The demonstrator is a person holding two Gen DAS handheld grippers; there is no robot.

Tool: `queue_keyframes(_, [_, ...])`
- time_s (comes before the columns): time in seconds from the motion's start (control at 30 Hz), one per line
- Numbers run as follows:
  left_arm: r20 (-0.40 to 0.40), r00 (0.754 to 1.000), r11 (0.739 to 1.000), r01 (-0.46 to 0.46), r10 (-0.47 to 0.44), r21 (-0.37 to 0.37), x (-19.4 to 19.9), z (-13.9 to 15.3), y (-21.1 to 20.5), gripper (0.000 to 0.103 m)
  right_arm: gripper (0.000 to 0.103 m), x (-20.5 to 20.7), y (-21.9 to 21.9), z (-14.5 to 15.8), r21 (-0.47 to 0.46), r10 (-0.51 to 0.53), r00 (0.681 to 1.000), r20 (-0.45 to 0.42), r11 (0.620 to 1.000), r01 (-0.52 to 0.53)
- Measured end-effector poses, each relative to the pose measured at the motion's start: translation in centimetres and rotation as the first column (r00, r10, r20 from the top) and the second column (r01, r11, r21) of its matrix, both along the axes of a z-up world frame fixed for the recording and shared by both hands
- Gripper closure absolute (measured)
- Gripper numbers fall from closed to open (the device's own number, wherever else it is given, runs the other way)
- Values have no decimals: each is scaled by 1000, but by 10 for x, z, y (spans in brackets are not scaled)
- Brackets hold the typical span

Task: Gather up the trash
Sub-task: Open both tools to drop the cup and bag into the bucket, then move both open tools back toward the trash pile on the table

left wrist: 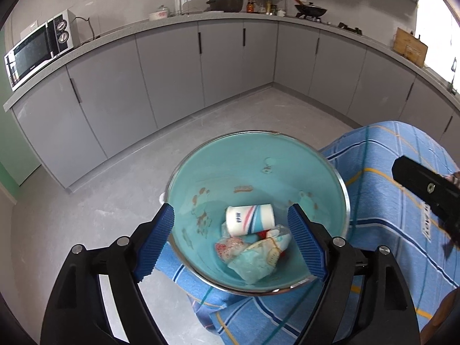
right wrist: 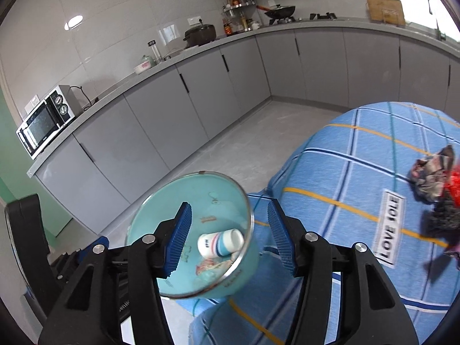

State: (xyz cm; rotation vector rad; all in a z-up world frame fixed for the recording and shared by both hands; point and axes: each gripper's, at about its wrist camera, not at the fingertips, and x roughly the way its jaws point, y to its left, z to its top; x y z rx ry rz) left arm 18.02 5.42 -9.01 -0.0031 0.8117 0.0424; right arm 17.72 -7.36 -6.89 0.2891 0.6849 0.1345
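Observation:
A teal bin (left wrist: 218, 166) with a metal rim stands beside the table with the blue checked cloth (left wrist: 408, 149). In it lie a white paper cup (left wrist: 249, 219) with red and blue stripes and crumpled wrappers (left wrist: 253, 254). My left gripper (left wrist: 231, 241) is open and empty, hovering over the bin's mouth. My right gripper (right wrist: 230, 237) is open and empty, above the bin's (right wrist: 149, 230) right rim, and the cup (right wrist: 220, 243) shows between its fingers. More crumpled trash (right wrist: 434, 178), dark and red, lies on the cloth (right wrist: 345, 155) at the far right.
Grey kitchen cabinets (left wrist: 172, 66) line the far walls, with a microwave (left wrist: 37, 49) on the counter at left and pots further along. A grey floor (left wrist: 115, 195) lies between cabinets and table. A "LOVE JOLE" label (right wrist: 389, 227) is on the cloth.

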Motion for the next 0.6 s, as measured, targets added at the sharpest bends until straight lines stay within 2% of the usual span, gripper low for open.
queue_keyframes(0.37, [32, 993, 994, 114, -114, 1, -21, 12, -44, 23, 48, -37, -55, 7, -38, -138, 990, 27, 990, 139])
queue_keyframes(0.6, [43, 979, 980, 198, -199, 14, -38, 17, -79, 23, 48, -62, -92, 7, -58, -220, 975, 25, 974, 221])
